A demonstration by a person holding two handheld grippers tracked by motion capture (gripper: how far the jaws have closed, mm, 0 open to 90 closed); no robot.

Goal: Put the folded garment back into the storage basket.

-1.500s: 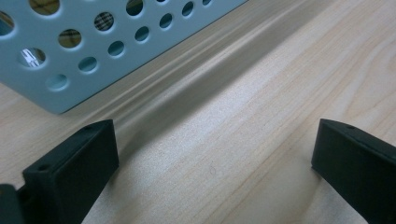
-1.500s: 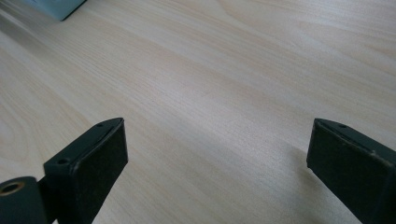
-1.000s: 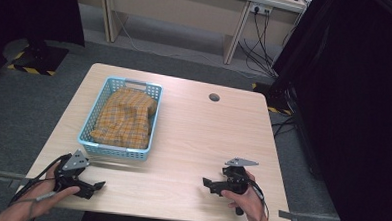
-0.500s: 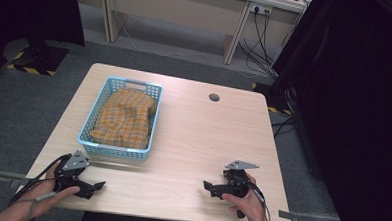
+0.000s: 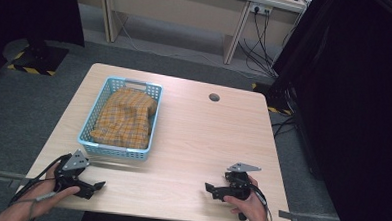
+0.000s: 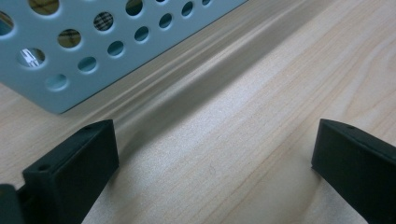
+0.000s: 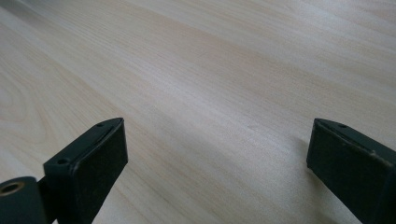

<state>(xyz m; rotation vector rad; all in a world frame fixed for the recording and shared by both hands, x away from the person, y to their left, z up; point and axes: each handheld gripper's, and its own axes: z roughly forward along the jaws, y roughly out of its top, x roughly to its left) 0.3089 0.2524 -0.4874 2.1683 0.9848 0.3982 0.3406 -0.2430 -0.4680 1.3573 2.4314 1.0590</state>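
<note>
Both black hand-held grippers, left gripper [image 5: 96,185] and right gripper [image 5: 209,187], rest wide open and empty on the pale wooden table [image 5: 202,141], apparently poised to reach the crumpled yellow plaid cloth [image 5: 124,117] in the light-blue perforated plastic basket [image 5: 113,151].

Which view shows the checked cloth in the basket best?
The high view: the checked cloth lies bunched in the blue basket. The left gripper view glimpses it through the basket wall holes; the right gripper view shows the table.

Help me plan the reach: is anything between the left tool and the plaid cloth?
Yes. The basket's near wall stands between the open left tool and the plaid cloth lying inside it; the way in from above looks clear.
</note>
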